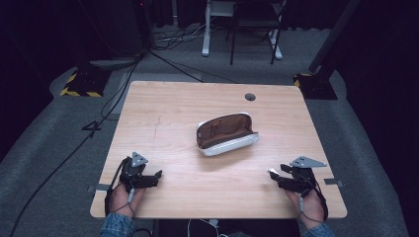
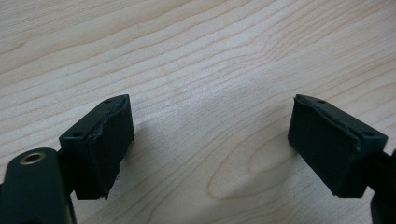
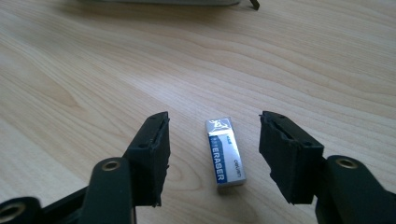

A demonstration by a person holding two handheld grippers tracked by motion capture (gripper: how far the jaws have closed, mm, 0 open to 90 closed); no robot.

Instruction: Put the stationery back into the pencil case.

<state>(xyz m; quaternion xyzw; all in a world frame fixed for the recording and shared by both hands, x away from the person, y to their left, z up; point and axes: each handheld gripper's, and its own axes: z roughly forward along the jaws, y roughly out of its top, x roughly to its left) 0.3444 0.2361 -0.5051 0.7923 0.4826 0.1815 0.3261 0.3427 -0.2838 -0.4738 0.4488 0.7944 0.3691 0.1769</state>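
A white eraser [image 3: 224,153] in a blue-printed sleeve lies flat.

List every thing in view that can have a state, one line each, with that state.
pencil case: unzipped, lying open on the table, brown lining showing, no contents visible.
eraser: in its paper sleeve, flat on the table between the right tongs' jaws, not gripped.
right tongs: open, jaws either side of the eraser.
left tongs: open, nothing between the jaws, bare wood below.

The hand-held gripper [image 2: 210,149] holds its jaws wide apart over bare wooden table [image 2: 201,56].
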